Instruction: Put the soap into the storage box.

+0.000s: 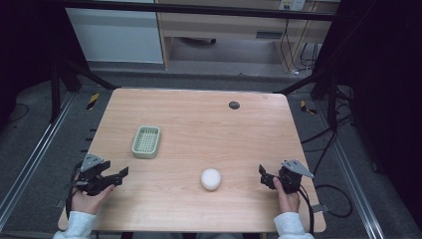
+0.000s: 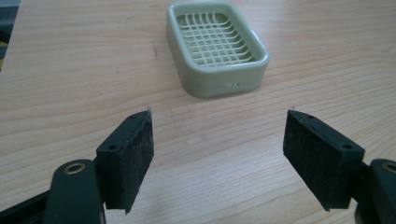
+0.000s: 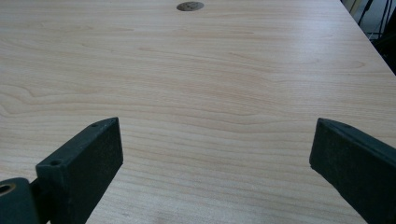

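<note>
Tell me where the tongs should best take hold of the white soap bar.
Probably from above, across the middle of the white soap bar: it lies flat on the table as a low rounded lump with open space all round. The right tongs, jaws open, sit nearest, so closing on its opposite sides looks easiest.

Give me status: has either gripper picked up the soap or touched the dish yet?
Nothing done yet. The white soap lies on the table, apart from the empty green soap dish. Left gripper and right gripper are both open, holding nothing. Left: grasping the soap and setting it in the dish, presumably.
</note>
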A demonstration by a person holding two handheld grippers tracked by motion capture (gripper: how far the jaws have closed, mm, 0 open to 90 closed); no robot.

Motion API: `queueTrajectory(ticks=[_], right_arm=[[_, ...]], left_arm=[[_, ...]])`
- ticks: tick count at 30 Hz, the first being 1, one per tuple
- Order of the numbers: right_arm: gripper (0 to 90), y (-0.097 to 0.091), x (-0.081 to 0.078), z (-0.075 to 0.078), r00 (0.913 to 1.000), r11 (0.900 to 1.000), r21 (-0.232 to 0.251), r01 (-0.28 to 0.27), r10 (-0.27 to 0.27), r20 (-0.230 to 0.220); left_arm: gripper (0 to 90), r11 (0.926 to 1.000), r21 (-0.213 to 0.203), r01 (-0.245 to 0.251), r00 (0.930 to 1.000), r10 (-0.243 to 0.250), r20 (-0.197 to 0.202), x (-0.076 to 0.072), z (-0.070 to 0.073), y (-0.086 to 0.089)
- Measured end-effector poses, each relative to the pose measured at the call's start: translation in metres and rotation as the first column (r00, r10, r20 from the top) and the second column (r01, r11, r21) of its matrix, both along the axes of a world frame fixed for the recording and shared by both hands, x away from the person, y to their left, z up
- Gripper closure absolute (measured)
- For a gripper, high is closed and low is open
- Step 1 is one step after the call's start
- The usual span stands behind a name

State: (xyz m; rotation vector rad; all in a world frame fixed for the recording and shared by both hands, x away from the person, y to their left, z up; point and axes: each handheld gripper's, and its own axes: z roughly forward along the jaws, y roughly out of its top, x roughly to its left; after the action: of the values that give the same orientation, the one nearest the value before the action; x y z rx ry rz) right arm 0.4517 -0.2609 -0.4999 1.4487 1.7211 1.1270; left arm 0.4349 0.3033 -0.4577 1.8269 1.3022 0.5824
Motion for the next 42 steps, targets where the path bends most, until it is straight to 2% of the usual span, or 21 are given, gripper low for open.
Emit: queueTrajectory(ticks=[6, 8, 13, 14, 19, 23, 25, 28, 33, 35, 42], right_arm=[[3.0, 0.000, 0.000, 0.000, 0.9999, 0.9997, -0.025, -0.003, 0.002, -0.014], [3.0, -0.001, 0.000, -0.001, 0.9998, 0.9995, -0.031, -0.002, 0.001, -0.021], [3.0, -0.001, 0.000, -0.002, 0.9994, 0.9995, -0.032, 0.002, -0.003, -0.035], [3.0, -0.001, 0.001, -0.002, 0.9994, 0.9996, -0.029, 0.000, -0.001, -0.034], [3.0, -0.001, 0.002, -0.003, 0.9990, 0.9998, -0.021, 0.002, -0.003, -0.045], [3.0, 0.000, 0.001, -0.003, 0.9990, 0.9997, -0.024, -0.001, 0.000, -0.044], [3.0, 0.000, 0.002, -0.003, 0.9991, 0.9997, -0.025, 0.000, -0.001, -0.041], [3.0, 0.000, 0.002, -0.003, 0.9991, 0.9998, -0.019, -0.001, 0.000, -0.042], [3.0, 0.001, 0.002, -0.003, 0.9992, 0.9996, -0.028, -0.004, 0.003, -0.041], [3.0, 0.001, 0.002, -0.003, 0.9991, 0.9996, -0.028, -0.004, 0.003, -0.041], [3.0, 0.002, 0.002, -0.004, 0.9991, 0.9997, -0.024, -0.009, 0.008, -0.042]], left_arm=[[24.8, 0.9995, 0.011, 0.029, 0.9995, -0.029, 0.016, -0.003, 0.009, -0.011], [25.2, 0.9981, 0.018, 0.060, 0.9979, -0.060, 0.026, -0.005, 0.014, -0.019], [25.6, 0.9961, 0.015, 0.087, 0.9955, -0.087, 0.035, -0.006, 0.020, -0.030], [25.6, 0.9938, 0.027, 0.108, 0.9936, -0.109, 0.032, -0.006, 0.022, -0.036], [26.0, 0.9898, 0.037, 0.138, 0.9896, -0.139, 0.037, -0.006, 0.027, -0.048], [27.4, 0.9889, 0.034, 0.145, 0.9880, -0.146, 0.048, -0.008, 0.029, -0.055], [26.9, 0.9857, 0.051, 0.160, 0.9854, -0.163, 0.050, -0.009, 0.031, -0.061], [26.8, 0.9842, 0.054, 0.169, 0.9838, -0.172, 0.051, -0.009, 0.032, -0.067], [26.5, 0.9765, 0.069, 0.204, 0.9766, -0.208, 0.053, -0.010, 0.036, -0.080], [26.5, 0.9762, 0.066, 0.207, 0.9760, -0.210, 0.056, -0.010, 0.036, -0.083], [25.4, 0.9658, 0.088, 0.244, 0.9675, -0.248, 0.046, -0.009, 0.041, -0.097]])
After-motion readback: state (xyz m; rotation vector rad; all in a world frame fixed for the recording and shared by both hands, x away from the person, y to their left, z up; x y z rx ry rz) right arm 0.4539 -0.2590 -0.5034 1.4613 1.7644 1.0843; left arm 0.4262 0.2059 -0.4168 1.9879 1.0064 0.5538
